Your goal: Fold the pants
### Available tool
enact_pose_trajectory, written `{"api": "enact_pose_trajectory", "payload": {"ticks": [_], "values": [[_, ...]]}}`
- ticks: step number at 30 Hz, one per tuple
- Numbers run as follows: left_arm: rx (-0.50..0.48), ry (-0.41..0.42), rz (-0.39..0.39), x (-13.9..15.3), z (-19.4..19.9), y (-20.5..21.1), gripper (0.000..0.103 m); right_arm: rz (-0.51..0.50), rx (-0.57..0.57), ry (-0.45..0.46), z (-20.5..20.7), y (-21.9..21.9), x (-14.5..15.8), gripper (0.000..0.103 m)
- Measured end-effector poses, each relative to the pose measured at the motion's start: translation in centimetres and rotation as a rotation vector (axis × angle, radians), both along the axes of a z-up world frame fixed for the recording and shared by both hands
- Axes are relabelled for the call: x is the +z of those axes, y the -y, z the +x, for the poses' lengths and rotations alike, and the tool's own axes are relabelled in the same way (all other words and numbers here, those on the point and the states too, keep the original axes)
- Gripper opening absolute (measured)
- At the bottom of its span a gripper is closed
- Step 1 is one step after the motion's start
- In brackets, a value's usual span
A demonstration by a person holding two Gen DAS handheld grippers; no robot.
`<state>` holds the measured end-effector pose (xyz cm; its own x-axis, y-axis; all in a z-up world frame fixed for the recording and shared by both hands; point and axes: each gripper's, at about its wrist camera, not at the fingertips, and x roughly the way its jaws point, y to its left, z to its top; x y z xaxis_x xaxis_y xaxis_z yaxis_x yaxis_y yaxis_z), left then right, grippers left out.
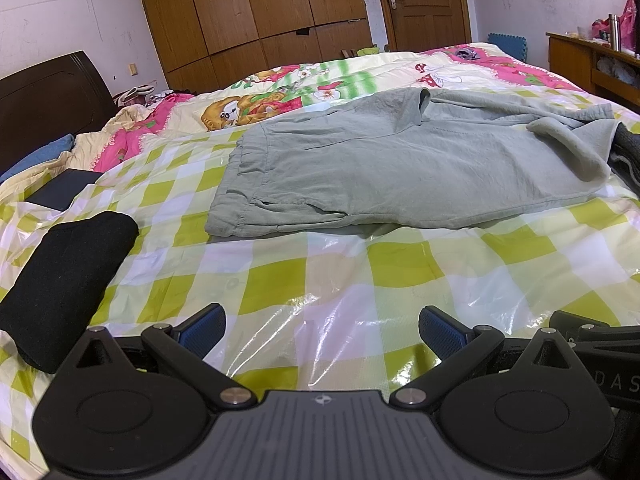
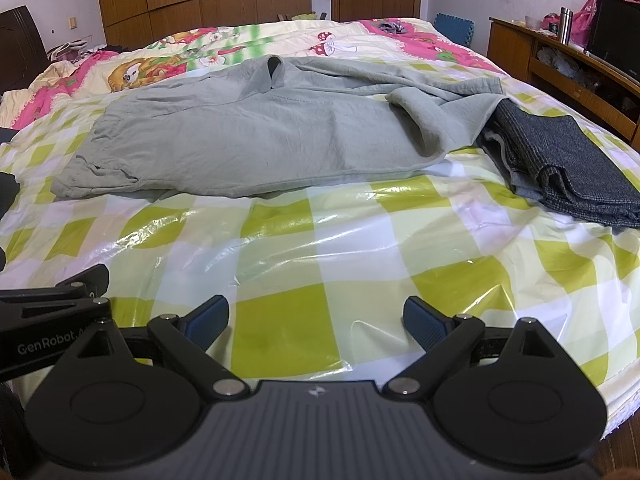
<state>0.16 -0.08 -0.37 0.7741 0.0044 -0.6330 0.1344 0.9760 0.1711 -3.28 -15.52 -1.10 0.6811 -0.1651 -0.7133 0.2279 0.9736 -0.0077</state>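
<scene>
Both tongs, left [image 1: 322, 330] and right [image 2: 316, 320], hang spread wide over the checked plastic sheet [image 2: 280, 240], gripping nothing. Grey-green pants [image 2: 256, 136] lie well beyond them.

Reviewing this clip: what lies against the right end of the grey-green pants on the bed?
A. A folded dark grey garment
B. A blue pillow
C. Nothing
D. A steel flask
A: in the right wrist view, a folded dark grey garment lies against the right end of the grey-green pants, which overlaps its edge.

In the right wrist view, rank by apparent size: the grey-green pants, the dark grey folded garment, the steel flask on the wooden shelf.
1. Grey-green pants, largest.
2. Dark grey folded garment.
3. Steel flask, smallest, though it stands farthest away, so its true size is unsure.
</scene>
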Motion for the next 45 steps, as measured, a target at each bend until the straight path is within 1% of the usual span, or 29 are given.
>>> {"api": "enact_pose_trajectory", "payload": {"ticks": [25,36,45], "values": [[0.0,0.0,0.003,0.0,0.0,0.0,0.103,0.002,-0.002,-0.005,0.2,0.0,-0.2,0.094],[0.002,-0.004,0.005,-0.6,0.1,-0.4,0.103,0.001,0.004,-0.01,0.7,-0.2,-0.5,0.094],[0.006,0.014,0.012,-0.3,0.4,-0.5,0.103,0.025,0.018,-0.015,1.1,-0.2,-0.1,0.094]]}}
